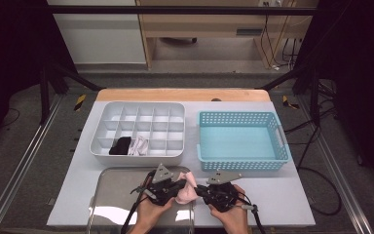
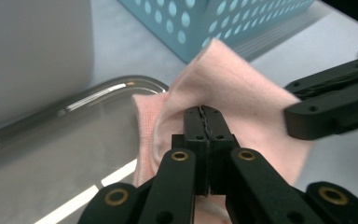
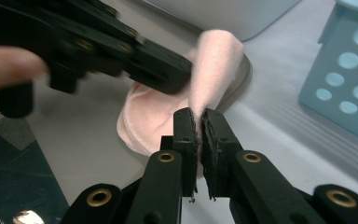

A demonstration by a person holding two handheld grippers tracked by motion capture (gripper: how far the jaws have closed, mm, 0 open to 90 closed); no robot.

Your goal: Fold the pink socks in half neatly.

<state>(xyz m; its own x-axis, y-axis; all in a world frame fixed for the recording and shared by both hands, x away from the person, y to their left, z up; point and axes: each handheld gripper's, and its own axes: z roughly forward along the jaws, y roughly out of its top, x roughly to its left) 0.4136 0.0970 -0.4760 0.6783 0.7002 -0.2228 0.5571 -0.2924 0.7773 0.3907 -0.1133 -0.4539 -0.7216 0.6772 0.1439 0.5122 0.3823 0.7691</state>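
Observation:
A soft pink sock [image 1: 187, 193] hangs bunched between my two grippers, just over the right end of a shiny metal tray [image 1: 117, 195]. My left gripper [image 1: 179, 186] comes in from the left. In the left gripper view its jaws [image 2: 204, 111] are shut on a fold of the pink sock [image 2: 233, 79]. My right gripper [image 1: 198, 189] faces it from the right. In the right gripper view its jaws [image 3: 198, 116] pinch a narrow edge of the sock [image 3: 214, 60], whose rounded part sags behind them. The two grippers are a few centimetres apart.
A white compartment organizer [image 1: 136, 108] stands behind the tray with a black bundle [image 1: 120, 146] and a white bundle [image 1: 139, 145] in its front row. A light blue perforated basket [image 1: 243, 117] sits to its right, with nothing in it. Bare white tabletop [image 1: 282, 195] lies right of my hands.

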